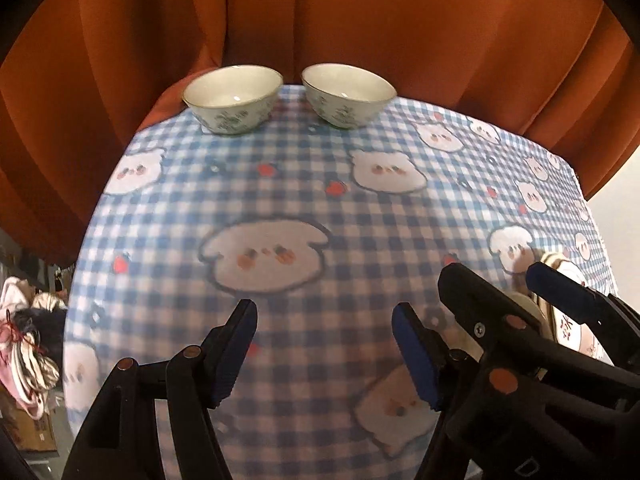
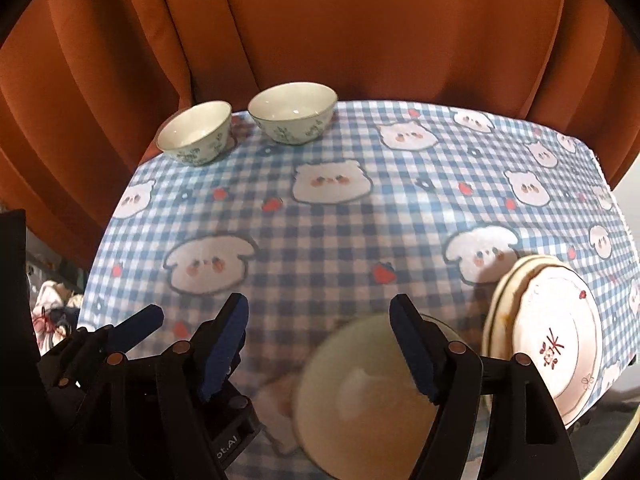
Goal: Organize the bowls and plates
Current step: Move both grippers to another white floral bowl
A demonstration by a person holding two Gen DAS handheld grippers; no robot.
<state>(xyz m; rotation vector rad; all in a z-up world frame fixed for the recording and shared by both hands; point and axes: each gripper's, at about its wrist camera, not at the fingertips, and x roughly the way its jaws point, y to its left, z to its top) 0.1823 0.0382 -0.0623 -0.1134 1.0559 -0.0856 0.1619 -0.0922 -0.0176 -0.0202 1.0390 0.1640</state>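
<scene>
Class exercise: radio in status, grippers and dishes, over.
Left gripper open, empty. Right gripper open above near bowl. Two bowls far edge; plate stack right. Nothing blocking.

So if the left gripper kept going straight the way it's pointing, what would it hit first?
Probably just the checked tablecloth: the left gripper is open and tilted down toward bare cloth. The two bowls sit well beyond, though depth is unclear.

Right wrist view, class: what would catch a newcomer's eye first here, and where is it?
Probably the blurred pale bowl close under the open right hand-held gripper, its right finger over the rim. Next, the stacked plates at the right edge, then two floral bowls side by side at the far edge of the checked tablecloth.
</scene>
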